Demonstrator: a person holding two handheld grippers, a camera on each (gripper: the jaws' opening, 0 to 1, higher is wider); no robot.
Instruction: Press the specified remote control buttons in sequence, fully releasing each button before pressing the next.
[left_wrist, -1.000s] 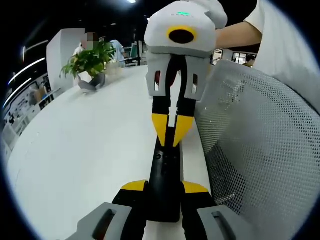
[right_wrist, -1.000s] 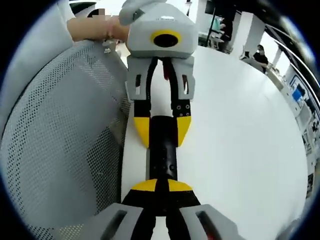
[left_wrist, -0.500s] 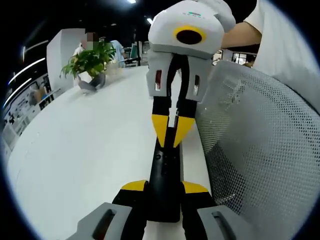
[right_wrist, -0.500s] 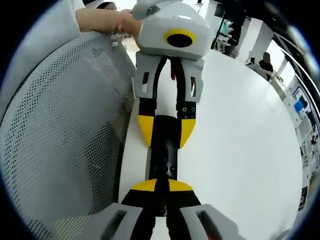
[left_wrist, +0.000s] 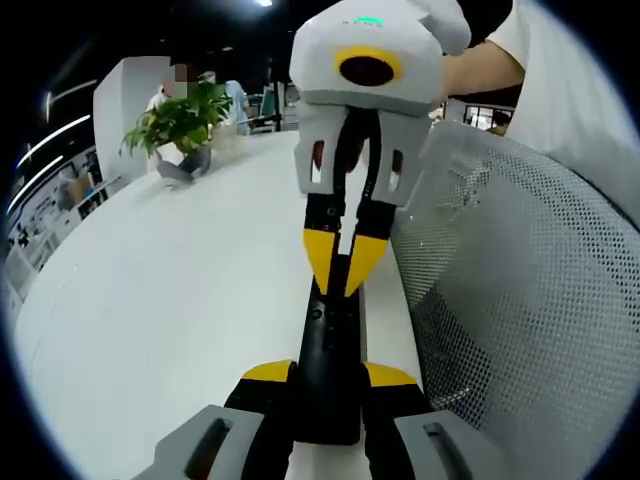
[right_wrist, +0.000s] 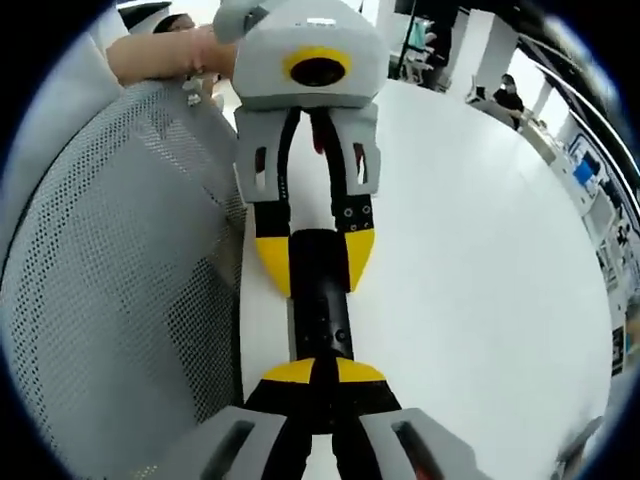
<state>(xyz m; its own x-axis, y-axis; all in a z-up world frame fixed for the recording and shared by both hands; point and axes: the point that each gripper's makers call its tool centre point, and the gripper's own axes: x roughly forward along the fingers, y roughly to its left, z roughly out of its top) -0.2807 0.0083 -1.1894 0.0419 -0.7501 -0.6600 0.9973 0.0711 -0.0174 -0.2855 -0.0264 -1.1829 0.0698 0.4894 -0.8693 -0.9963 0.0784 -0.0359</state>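
At the bottom centre of the left gripper view, the left gripper (left_wrist: 328, 372) pinches the near end of the black remote control (left_wrist: 327, 345). The right gripper (left_wrist: 344, 268), jaws pressed together, touches its far end at frame centre. White table (left_wrist: 170, 300); mesh chair back (left_wrist: 530, 300) at right; plant (left_wrist: 180, 120) upper left.
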